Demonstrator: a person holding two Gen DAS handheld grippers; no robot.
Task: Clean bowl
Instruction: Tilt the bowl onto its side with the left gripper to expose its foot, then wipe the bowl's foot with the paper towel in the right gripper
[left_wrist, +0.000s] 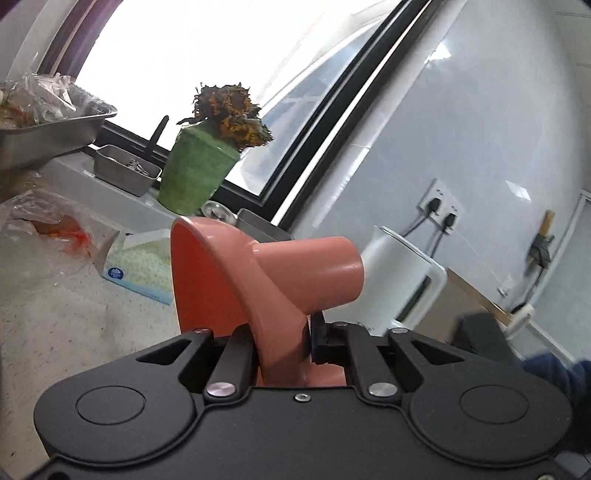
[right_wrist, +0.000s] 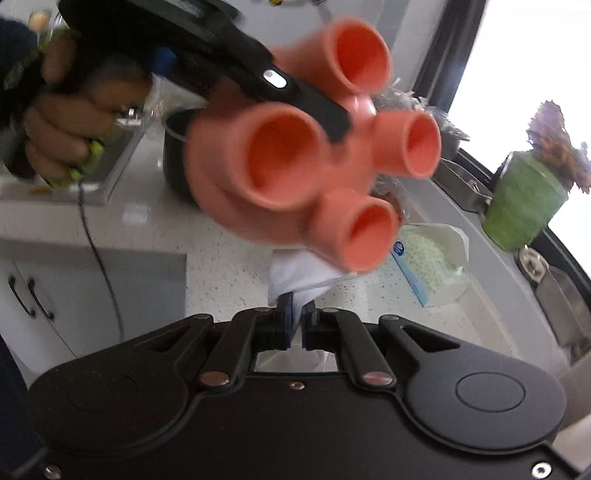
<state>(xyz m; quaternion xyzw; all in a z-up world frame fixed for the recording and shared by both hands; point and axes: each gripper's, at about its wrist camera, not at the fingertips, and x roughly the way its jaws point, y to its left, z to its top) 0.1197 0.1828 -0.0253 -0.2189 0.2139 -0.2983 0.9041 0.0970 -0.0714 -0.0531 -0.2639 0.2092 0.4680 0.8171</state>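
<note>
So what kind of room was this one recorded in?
Most likely a home kitchen. A speckled countertop runs under a window, with a white electric kettle plugged in near a wall socket, metal trays on the sill, and white cabinet doors below the counter.

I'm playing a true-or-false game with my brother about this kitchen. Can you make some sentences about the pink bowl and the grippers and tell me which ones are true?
1. The left gripper clamps the pink bowl by its rim. True.
2. The bowl has four hollow round legs. True.
3. The right gripper holds nothing. False: it pinches a white tissue.
4. The bowl sits upright on the counter. False: it is held in the air, legs toward the right wrist camera.
5. The green pot holds dried flowers. True.
</note>
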